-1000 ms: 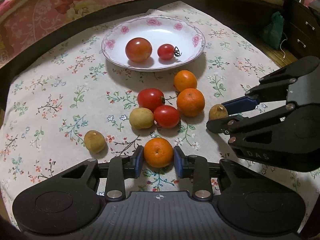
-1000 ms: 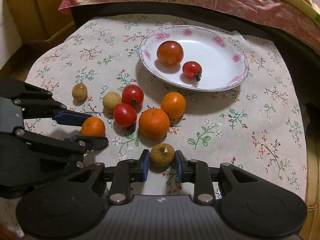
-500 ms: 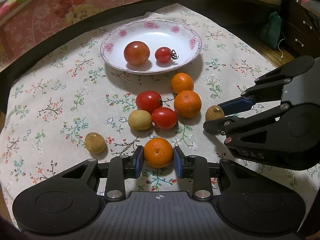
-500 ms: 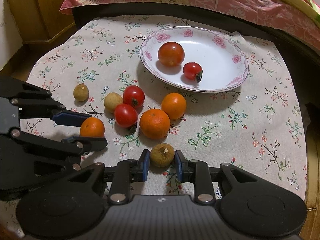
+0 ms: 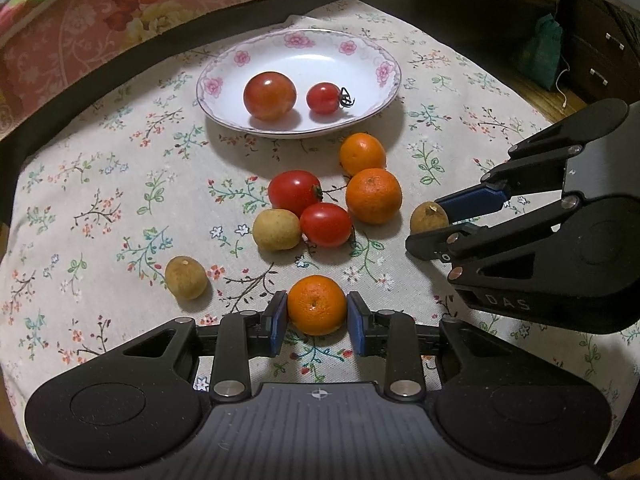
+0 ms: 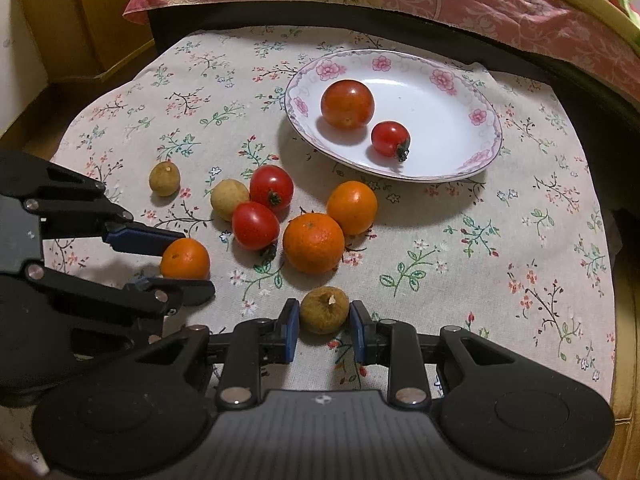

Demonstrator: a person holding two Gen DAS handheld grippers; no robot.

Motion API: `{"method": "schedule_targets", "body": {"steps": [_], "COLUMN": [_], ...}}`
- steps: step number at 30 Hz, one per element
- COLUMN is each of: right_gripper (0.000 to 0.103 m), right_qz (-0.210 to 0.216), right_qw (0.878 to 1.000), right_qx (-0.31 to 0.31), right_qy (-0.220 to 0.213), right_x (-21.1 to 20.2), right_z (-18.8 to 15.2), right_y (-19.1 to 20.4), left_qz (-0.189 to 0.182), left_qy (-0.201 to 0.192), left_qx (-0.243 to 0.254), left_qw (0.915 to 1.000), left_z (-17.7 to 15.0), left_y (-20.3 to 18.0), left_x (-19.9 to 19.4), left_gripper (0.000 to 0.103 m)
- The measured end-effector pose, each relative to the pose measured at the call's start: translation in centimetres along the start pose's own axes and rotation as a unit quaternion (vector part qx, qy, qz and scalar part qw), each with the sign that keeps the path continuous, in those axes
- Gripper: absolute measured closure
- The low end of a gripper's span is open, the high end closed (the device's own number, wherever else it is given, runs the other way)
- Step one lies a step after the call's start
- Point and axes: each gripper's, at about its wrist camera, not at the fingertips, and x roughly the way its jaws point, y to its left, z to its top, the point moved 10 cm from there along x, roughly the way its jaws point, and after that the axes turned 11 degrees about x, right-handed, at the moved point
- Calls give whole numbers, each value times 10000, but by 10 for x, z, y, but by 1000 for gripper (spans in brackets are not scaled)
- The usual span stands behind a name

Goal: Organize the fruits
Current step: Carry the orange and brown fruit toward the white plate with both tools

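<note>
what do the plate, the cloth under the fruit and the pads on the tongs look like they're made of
Plate: probably glazed ceramic or porcelain; glossy white, printed pink flowers, thin rim line.
Cloth: woven fabric, likely cotton or linen; matte, visible weave, printed floral sprigs, soft folds at the edges.
Pads on the left tongs: blue, matte, maybe rubber or soft plastic, against black hard-plastic-looking arms with metal pins.

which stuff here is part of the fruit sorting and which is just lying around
Job:
- plate holding two tomatoes
- loose tomatoes, oranges, brown fruits
- orange in left gripper
- brown fruit in right gripper

Lying about:
- tablecloth
- pink bedding
- green bag
</note>
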Motion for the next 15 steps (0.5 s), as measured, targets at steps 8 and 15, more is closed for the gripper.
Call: {"method": "schedule_targets", "body": {"steps": [8, 15], "right_gripper": [76, 76], "right_qz": [-9, -22], "right_qw": [10000, 9999], "right_qx": [-7, -101], "right_qy": [-12, -135], "right_x": [0, -7], "right_z": [0, 4], "right_y": [0, 3], "left_qz": [21, 98], "left_qy": [-6, -78], "left_qx": [43, 6], "left_qw": [10000, 9999], "left_z": [1, 5], "left_y": [0, 5], "left_x": [-1, -6], "left_gripper": [64, 64]}}
